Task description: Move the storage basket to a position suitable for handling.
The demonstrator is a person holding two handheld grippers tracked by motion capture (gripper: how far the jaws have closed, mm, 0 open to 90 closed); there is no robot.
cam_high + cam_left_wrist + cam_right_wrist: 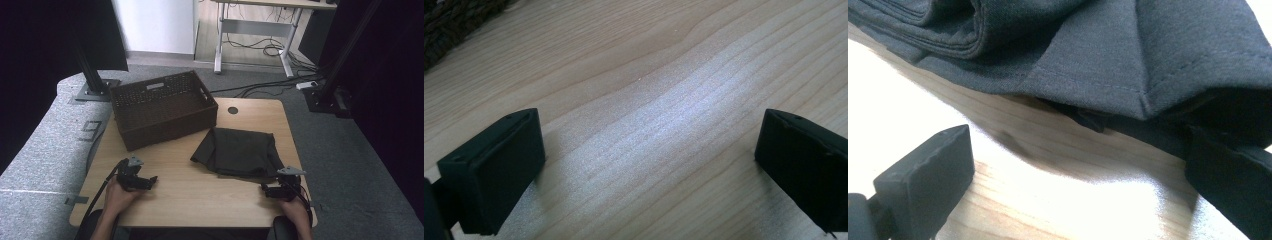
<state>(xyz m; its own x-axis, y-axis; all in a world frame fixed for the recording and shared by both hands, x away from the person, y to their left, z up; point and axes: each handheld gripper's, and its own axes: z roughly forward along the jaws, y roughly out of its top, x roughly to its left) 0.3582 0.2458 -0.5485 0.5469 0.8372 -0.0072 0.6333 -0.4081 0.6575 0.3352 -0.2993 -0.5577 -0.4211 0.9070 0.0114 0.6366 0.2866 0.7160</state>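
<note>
Brown wicker basket [162,107], interior bare, beyond the left hand-held gripper [150,181]; folded dark garment [237,151] just ahead of the right hand-held gripper [265,190]; both jaws apart.

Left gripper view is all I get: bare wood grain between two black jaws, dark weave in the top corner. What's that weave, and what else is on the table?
Observer: The weave is a dark brown woven rectangular basket at the far left of the light wooden table; it looks empty.
Operator: Anything to pick up?
Observer: A folded dark grey cloth lies right of the basket, apart from it.
Operator: Where's the right gripper?
Observer: The right gripper sits at the table's near right edge, beside the cloth's near corner, jaws open with nothing between them.
Operator: And mine?
Observer: The left gripper rests near the front left, open, well away from the cloth.
</note>
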